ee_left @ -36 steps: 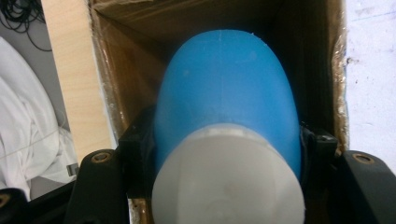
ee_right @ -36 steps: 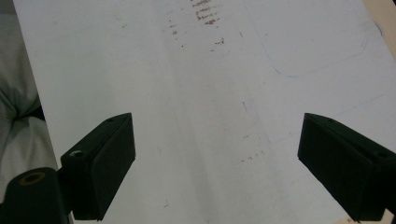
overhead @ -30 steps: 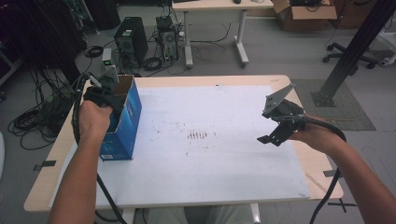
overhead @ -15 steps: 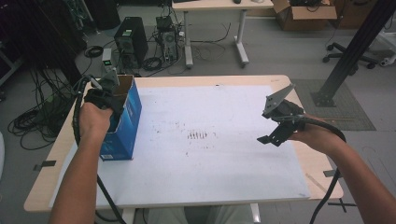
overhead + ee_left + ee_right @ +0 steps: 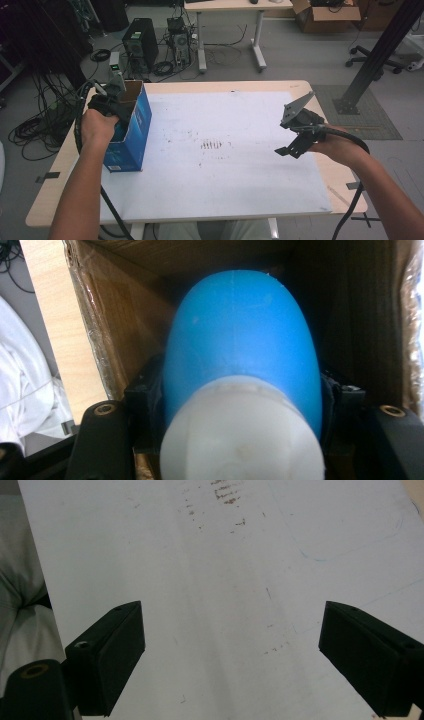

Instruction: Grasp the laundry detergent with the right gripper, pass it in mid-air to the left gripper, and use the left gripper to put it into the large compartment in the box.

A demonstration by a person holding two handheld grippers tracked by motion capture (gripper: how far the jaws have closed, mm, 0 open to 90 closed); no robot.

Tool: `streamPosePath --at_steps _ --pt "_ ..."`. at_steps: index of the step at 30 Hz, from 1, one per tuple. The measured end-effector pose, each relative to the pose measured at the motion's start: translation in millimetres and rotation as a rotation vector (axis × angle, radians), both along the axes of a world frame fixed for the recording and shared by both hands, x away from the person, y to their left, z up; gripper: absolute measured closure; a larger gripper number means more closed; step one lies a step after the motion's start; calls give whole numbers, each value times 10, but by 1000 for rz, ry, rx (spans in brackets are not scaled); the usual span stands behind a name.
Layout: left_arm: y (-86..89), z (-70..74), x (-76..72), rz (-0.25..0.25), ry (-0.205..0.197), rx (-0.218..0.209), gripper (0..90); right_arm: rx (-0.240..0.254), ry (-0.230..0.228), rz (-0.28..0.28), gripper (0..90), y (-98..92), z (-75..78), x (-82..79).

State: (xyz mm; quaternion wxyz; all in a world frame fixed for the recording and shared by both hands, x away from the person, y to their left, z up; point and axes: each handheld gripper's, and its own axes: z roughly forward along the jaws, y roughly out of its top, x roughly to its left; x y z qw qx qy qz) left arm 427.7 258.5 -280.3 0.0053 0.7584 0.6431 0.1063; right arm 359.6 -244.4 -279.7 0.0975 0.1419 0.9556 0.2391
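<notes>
My left gripper (image 5: 240, 440) clenches a blue-and-white bottle (image 5: 242, 365) inside the box (image 5: 131, 125) at the frame's left, not yet let go, while my right gripper (image 5: 232, 665) hangs wide open over the table (image 5: 240, 200).

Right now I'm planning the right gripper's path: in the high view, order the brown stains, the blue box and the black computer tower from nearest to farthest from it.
From the right gripper:
1. Brown stains, mid-sheet, toward the left hand.
2. Blue box, at the table's left edge, with the left gripper inside.
3. Black computer tower, on the floor beyond the table.
</notes>
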Motion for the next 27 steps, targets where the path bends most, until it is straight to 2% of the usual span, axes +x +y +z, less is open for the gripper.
streamPosePath --at_steps 8,11,20,27 --pt "-3 -8 22 2 10 -18 283 -5 2 1 108 3 1 -5" --pt "-26 29 25 -2 -2 1 272 -5 2 0 108 -1 10 -7" --pt "-22 205 6 -8 -24 5 216 -8 5 -1 108 -3 -1 -13" --pt "7 400 -39 -16 -56 -15 192 -3 -4 -4 108 -16 43 -29"
